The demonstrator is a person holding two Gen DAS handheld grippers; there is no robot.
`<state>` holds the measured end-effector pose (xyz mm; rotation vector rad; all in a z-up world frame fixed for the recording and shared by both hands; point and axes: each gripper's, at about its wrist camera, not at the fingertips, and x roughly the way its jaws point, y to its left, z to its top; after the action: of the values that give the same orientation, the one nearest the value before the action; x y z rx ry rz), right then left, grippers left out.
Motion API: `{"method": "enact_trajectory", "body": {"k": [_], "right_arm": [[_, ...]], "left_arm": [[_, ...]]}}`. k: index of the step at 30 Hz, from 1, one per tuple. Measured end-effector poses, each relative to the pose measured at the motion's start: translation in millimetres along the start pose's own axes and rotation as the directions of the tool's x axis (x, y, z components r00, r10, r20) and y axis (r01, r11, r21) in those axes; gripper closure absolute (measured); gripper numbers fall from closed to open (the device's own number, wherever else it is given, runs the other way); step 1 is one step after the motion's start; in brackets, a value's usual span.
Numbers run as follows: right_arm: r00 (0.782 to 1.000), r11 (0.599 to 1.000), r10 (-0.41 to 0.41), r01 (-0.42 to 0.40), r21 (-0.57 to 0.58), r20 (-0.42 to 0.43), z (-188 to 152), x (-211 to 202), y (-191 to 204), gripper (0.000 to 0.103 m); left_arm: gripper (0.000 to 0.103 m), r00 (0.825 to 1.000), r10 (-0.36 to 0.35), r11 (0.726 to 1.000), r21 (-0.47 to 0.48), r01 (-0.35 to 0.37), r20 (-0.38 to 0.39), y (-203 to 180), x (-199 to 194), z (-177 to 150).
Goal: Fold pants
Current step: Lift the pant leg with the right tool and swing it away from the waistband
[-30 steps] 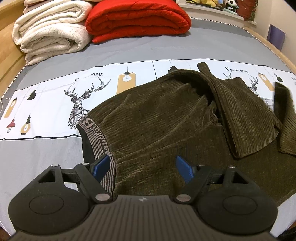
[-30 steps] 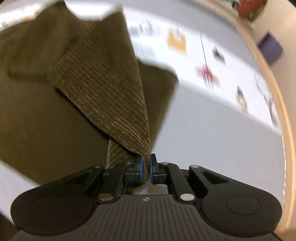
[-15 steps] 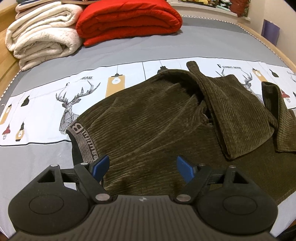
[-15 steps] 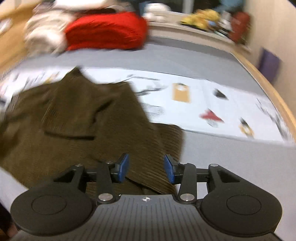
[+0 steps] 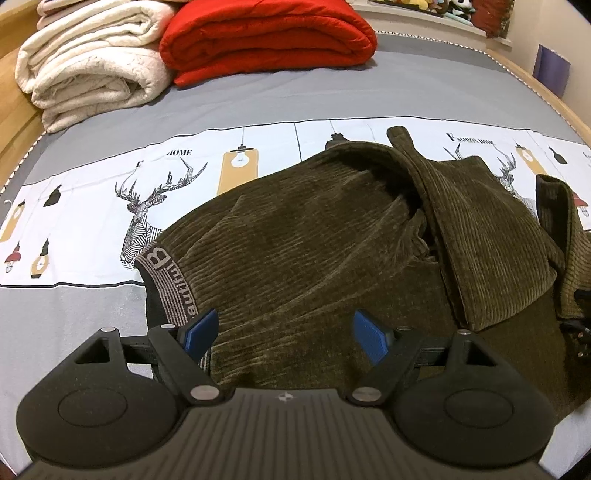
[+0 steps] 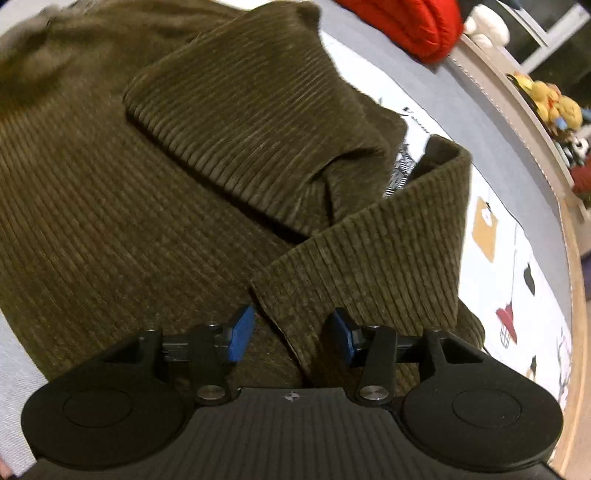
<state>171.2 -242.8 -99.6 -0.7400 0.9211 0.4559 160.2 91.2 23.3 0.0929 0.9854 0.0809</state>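
Note:
The dark olive corduroy pants (image 5: 314,251) lie rumpled on the bed, with a grey lettered waistband (image 5: 173,280) at the left and one leg folded back over the body at the right (image 5: 480,236). My left gripper (image 5: 284,334) is open and empty, just above the waist end near the waistband. In the right wrist view the pants (image 6: 110,206) fill the frame. My right gripper (image 6: 291,332) is open, with the hem edge of a folded leg (image 6: 369,266) lying between its fingers, not pinched.
The bed has a grey sheet with a white printed band of deer and lamps (image 5: 147,192). A folded cream blanket (image 5: 88,62) and a folded red quilt (image 5: 269,33) sit at the far end. A wooden bed rim (image 6: 572,258) runs along the right, with toys on a shelf (image 6: 554,103).
My right gripper let go of the pant leg it held a second ago, opened, and now sits low over the leg hem. My left gripper stayed open and shifted slightly.

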Motion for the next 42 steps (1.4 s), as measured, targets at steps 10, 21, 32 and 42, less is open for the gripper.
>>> {"method": "enact_trajectory", "body": {"k": [10,21,32,42], "right_arm": [[0.967,0.812,-0.151,0.002,0.583,0.207,-47,-72,-121,0.099],[0.887,-0.115,-0.303,0.33,0.937,-0.35,-281,-101,-223,0.101],[0.895,-0.118,-0.262,0.343,0.932,-0.362,-305,-87,-221,0.099],[0.958,0.339,-0.262,0.208,0.918,-0.12,-207,-74,-195,0.057]], "left_arm": [[0.019,1.0,-0.019,0.999,0.043,0.018,0.012,-23,-2,3],[0.019,1.0,-0.023,0.996,0.083,0.022,0.006,-35,-2,-4],[0.019,0.988,-0.13,0.989,0.059,0.135,-0.082,-35,10,-13],[0.048,0.915,-0.136,0.943,0.234,0.237,-0.38,-39,51,-91]]}}
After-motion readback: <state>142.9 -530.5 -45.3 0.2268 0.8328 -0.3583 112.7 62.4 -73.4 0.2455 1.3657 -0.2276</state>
